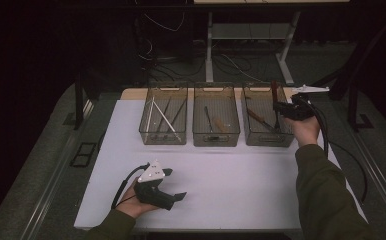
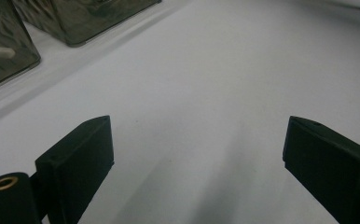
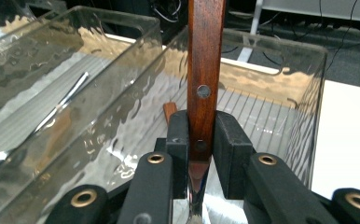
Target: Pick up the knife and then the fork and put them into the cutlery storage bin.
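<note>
The right gripper (image 3: pixel 201 154) has its jaws closed hard on the wooden handle (image 3: pixel 205 70) of a utensil, the pads pressing its flat faces low down, by the lower rivet. The handle stands upright and the metal end hangs below the pads (too little of it shows in the right gripper view to say fork or knife). Gripping near the metal rather than at the far end probably keeps the piece from swinging, and holding it vertical lets it go down between the bin's walls without catching a rim.

In the high view that gripper (image 1: pixel 287 109) hovers at the near right edge of the right bin (image 1: pixel 253 136), the handle (image 1: pixel 274 90) rising above it. Another wood-handled utensil (image 1: pixel 256 118) already lies slanted on that bin's floor, so this looks like sorting by kind: like joins like. The middle bin (image 1: pixel 216 140) holds a couple of shorter pieces, and the left bin (image 1: pixel 162 139) long thin ones, some pale.

The left gripper (image 1: pixel 173 186) rests low on the white table (image 1: pixel 241 185), well apart from the bins, near the front edge. Its jaws stand wide apart with nothing between them, bare tabletop (image 2: pixel 206 84) showing through the gap. It seems parked out of the way (one hand is enough for this drop), ready for the next pick.
</note>
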Action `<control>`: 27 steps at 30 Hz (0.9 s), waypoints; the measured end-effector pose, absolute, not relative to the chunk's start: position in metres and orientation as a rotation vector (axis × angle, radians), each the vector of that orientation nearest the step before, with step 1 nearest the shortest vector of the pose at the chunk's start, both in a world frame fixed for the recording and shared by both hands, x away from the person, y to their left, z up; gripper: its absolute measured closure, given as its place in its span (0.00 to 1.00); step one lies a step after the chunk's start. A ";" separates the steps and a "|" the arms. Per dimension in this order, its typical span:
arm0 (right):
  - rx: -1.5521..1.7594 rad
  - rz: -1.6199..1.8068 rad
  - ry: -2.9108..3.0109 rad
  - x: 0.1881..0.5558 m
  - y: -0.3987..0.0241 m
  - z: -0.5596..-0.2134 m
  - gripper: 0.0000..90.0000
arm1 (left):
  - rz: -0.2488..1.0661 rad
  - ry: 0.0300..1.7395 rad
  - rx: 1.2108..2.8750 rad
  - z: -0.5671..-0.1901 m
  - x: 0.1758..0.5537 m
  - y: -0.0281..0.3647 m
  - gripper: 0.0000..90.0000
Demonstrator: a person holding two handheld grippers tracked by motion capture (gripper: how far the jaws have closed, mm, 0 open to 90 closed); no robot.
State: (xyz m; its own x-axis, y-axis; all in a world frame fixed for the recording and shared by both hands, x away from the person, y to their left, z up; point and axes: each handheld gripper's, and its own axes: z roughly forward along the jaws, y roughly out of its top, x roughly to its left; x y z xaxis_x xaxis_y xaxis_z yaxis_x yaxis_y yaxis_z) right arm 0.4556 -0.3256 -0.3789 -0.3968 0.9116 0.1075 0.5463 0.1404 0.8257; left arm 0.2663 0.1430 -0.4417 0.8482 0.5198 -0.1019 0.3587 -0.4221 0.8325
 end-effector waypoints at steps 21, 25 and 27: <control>1.434 1.017 2.137 0.460 -0.315 -0.390 0.62 | 0.213 0.641 2.058 -0.442 0.266 0.143 0.08; 1.453 1.059 2.108 0.459 -0.317 -0.388 0.52 | 0.212 0.642 2.057 -0.442 0.266 0.143 0.08; 1.469 1.093 2.087 0.458 -0.319 -0.386 0.48 | 0.213 0.642 2.059 -0.442 0.267 0.144 0.08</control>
